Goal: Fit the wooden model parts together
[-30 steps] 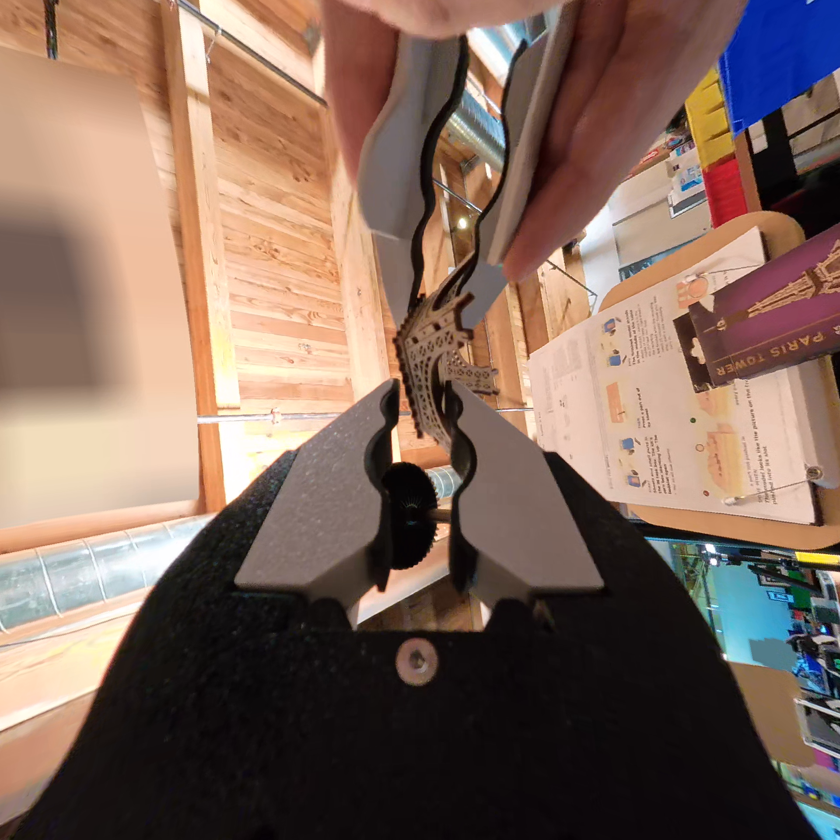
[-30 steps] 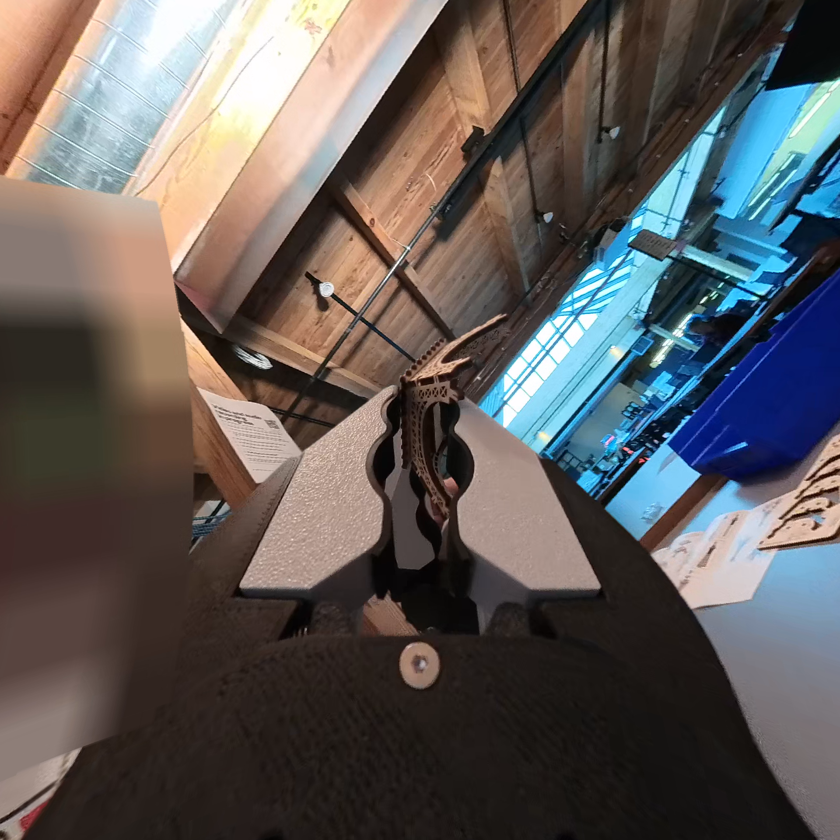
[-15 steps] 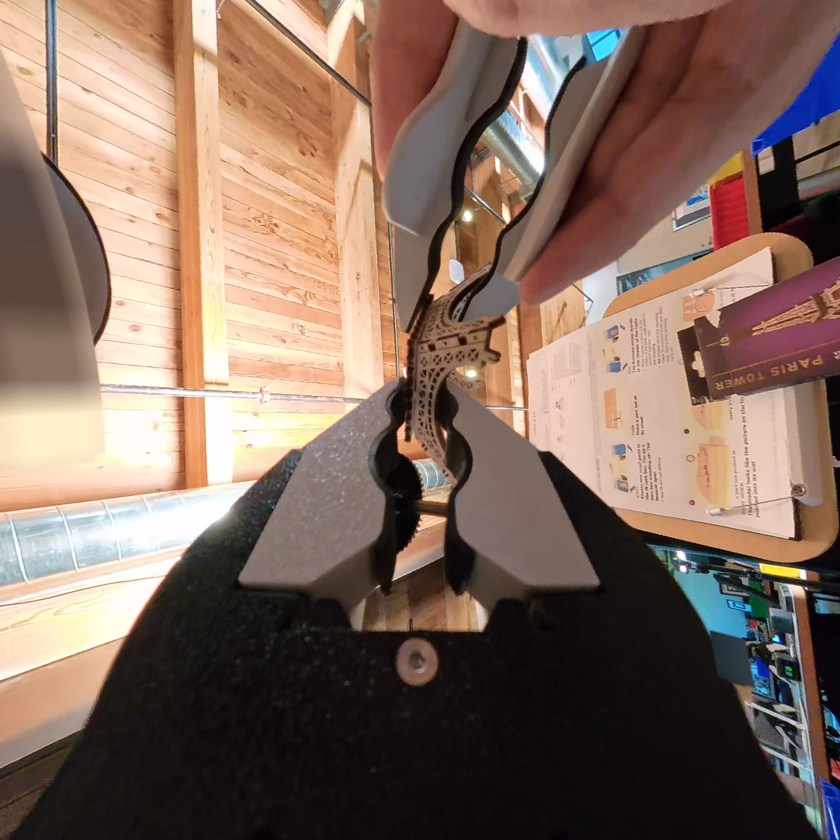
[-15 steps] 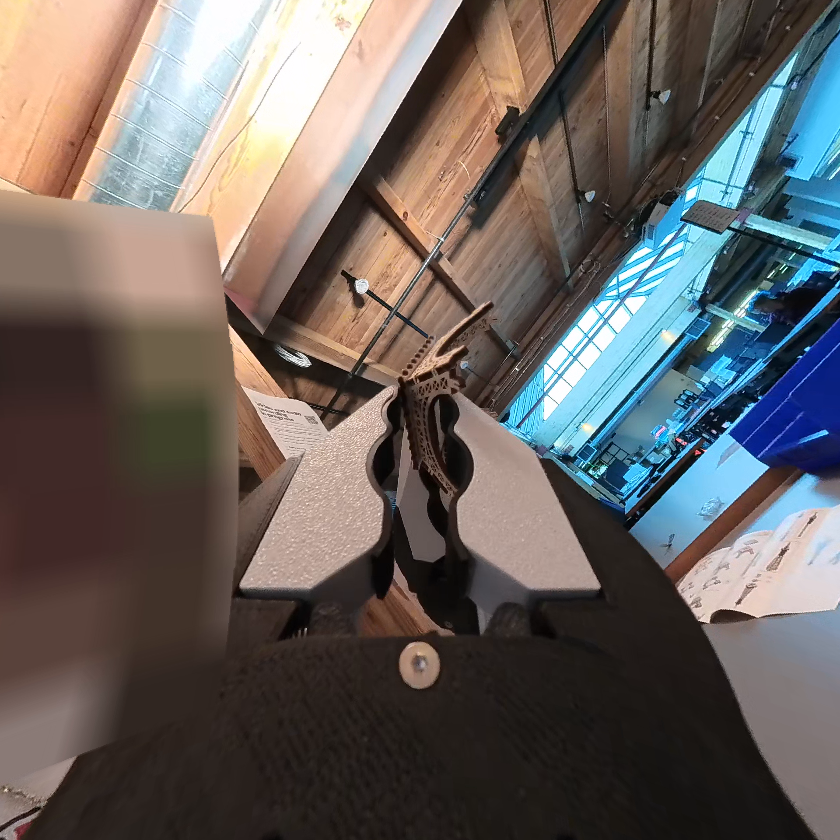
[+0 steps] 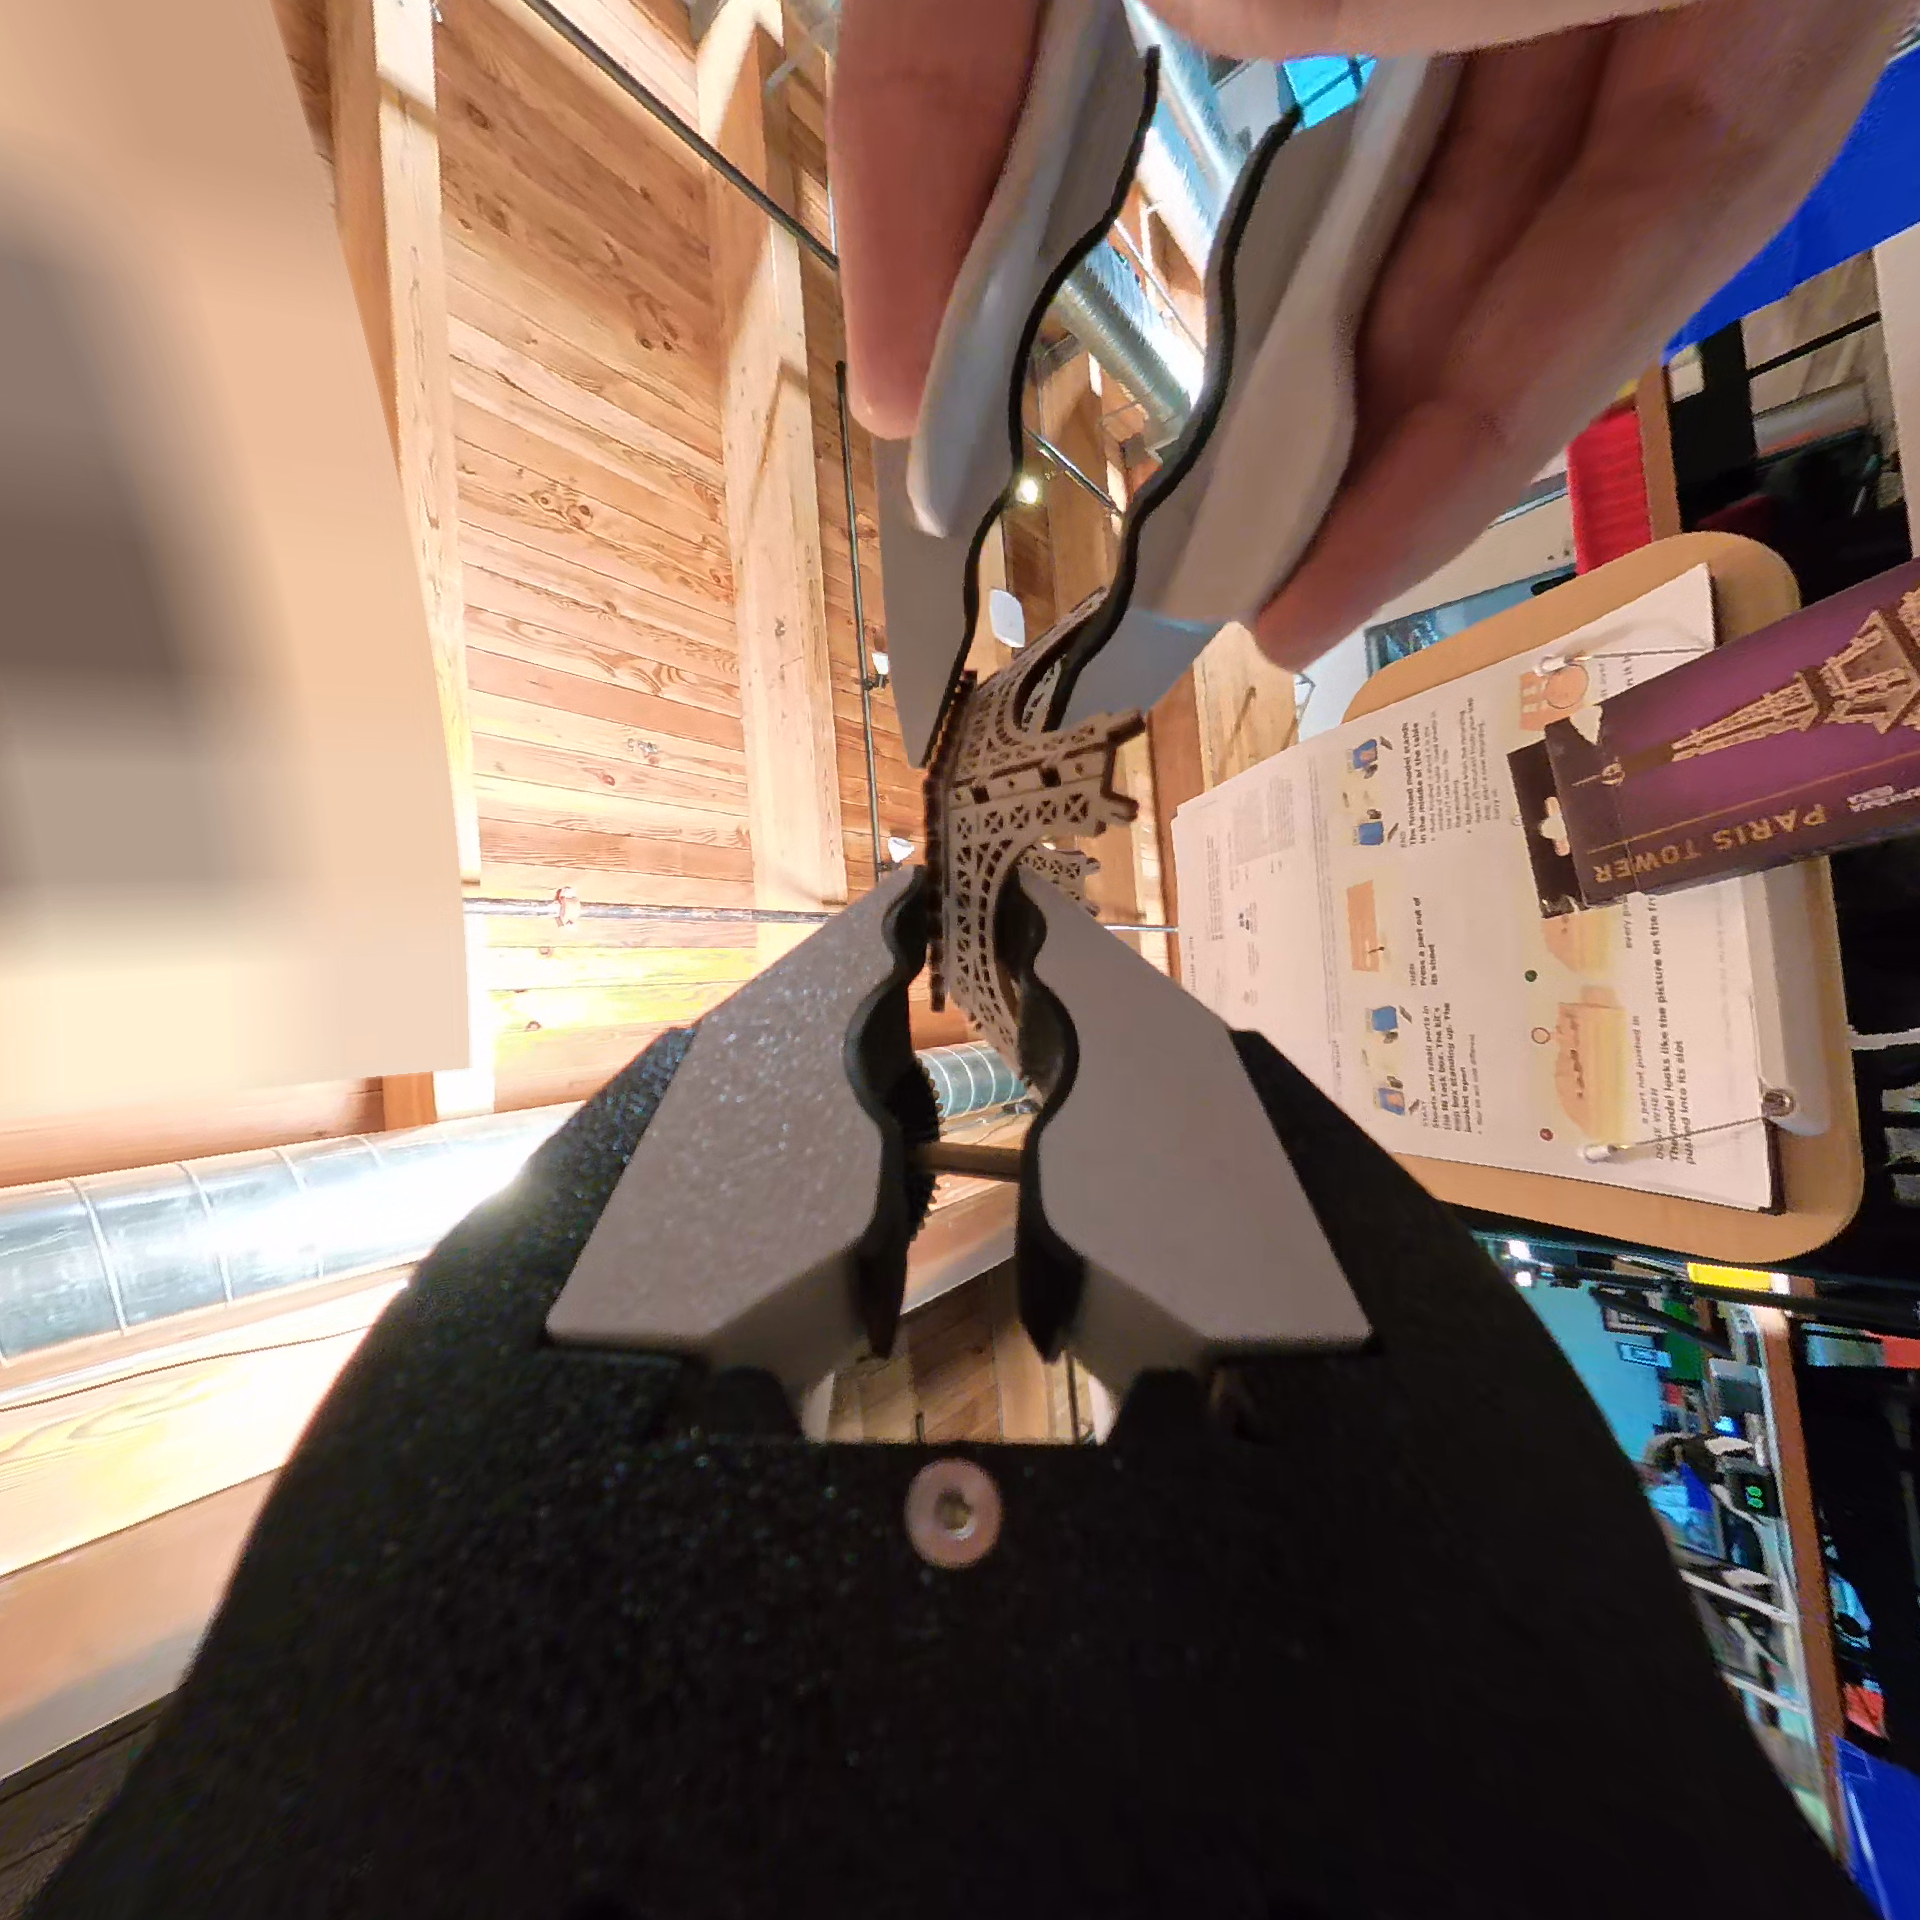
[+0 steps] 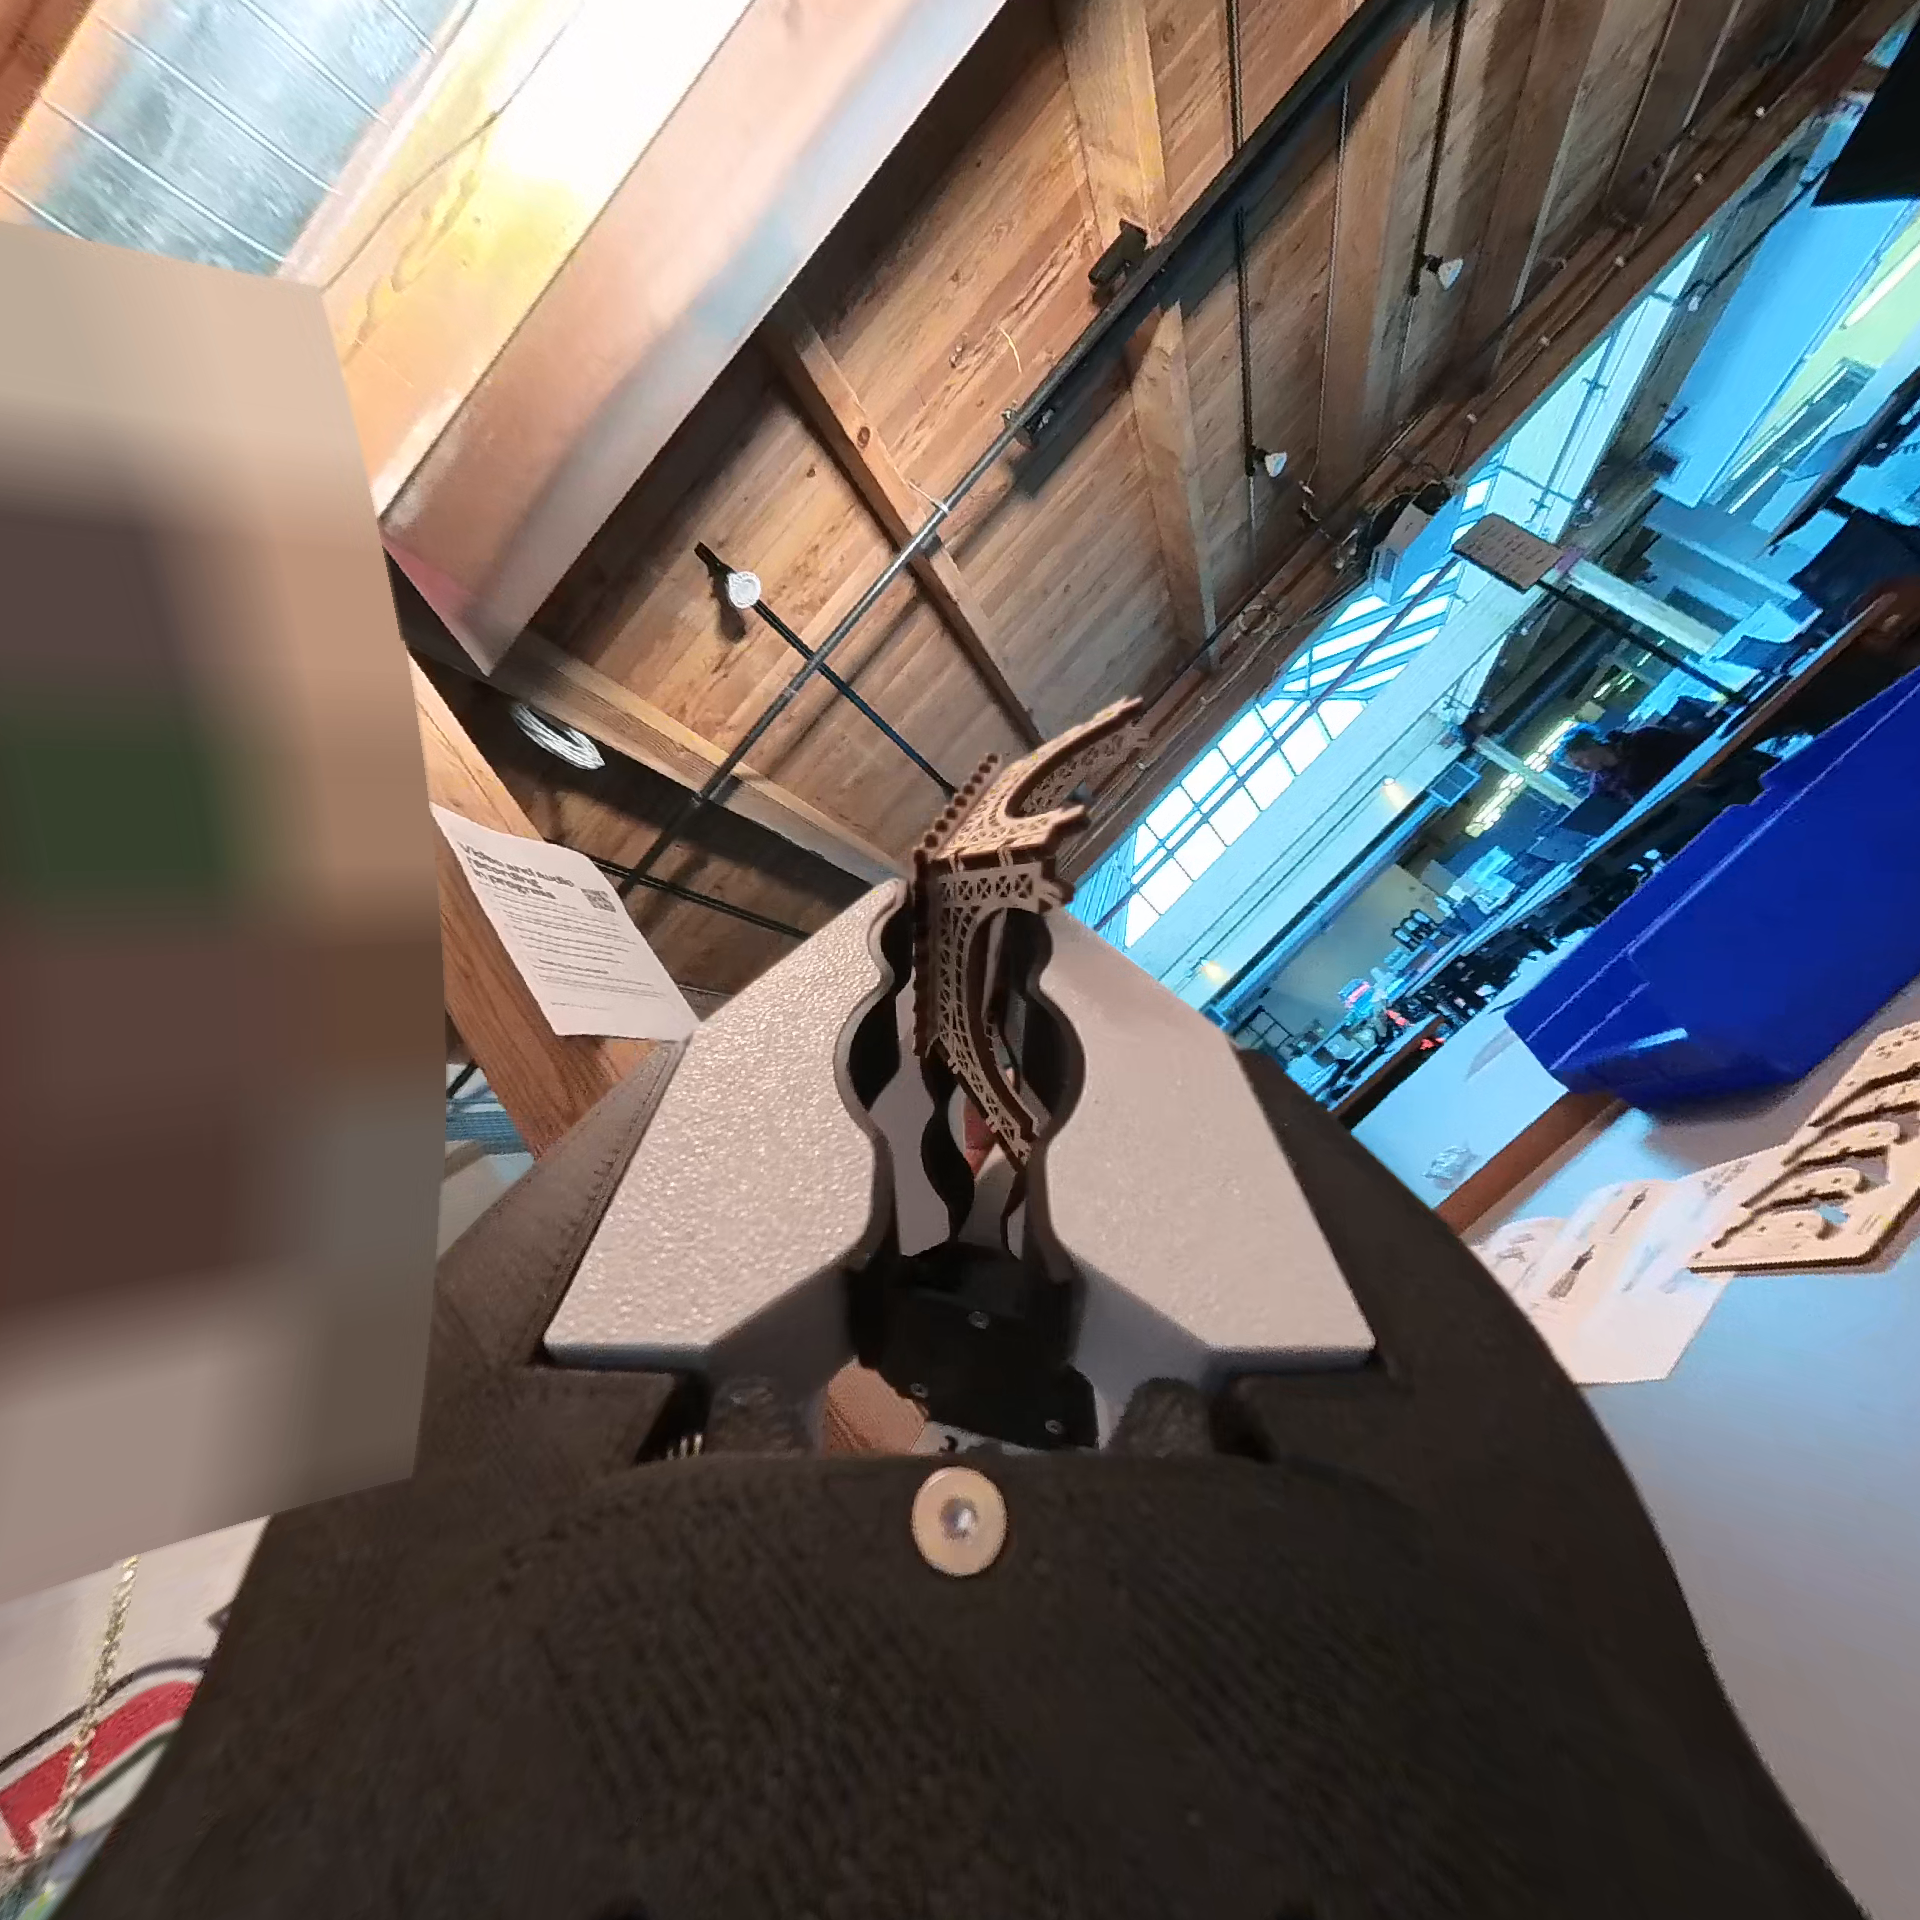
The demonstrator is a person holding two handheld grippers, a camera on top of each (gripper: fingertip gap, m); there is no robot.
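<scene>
Both grippers are raised toward the wooden ceiling, tip to tip. My left gripper (image 5: 971, 899) is shut on a curved lattice wooden part (image 5: 971, 935). It joins a second lattice wooden part (image 5: 1049, 758) that has small cross pieces. The right gripper (image 5: 1003, 717) comes down from the top of the left wrist view, with a hand (image 5: 1558, 312) around its fingers, and pinches that second part. In the right wrist view, my right gripper (image 6: 971, 909) is shut on the lattice model piece (image 6: 977, 935), which sticks out past the tips.
A clipboard with an instruction sheet (image 5: 1507, 935) and a purple model box (image 5: 1766, 748) stand at the right. In the right wrist view a blue bin (image 6: 1714, 935), a wooden parts sheet (image 6: 1849, 1195) and a paper leaflet (image 6: 1610, 1278) lie on the grey table. The grippers are tip to tip, or close to it.
Both grippers stay shut on the joined wooden parts. The pair has turned together, so the background has shifted, and the right gripper and hand sit a little closer in the left wrist view.
</scene>
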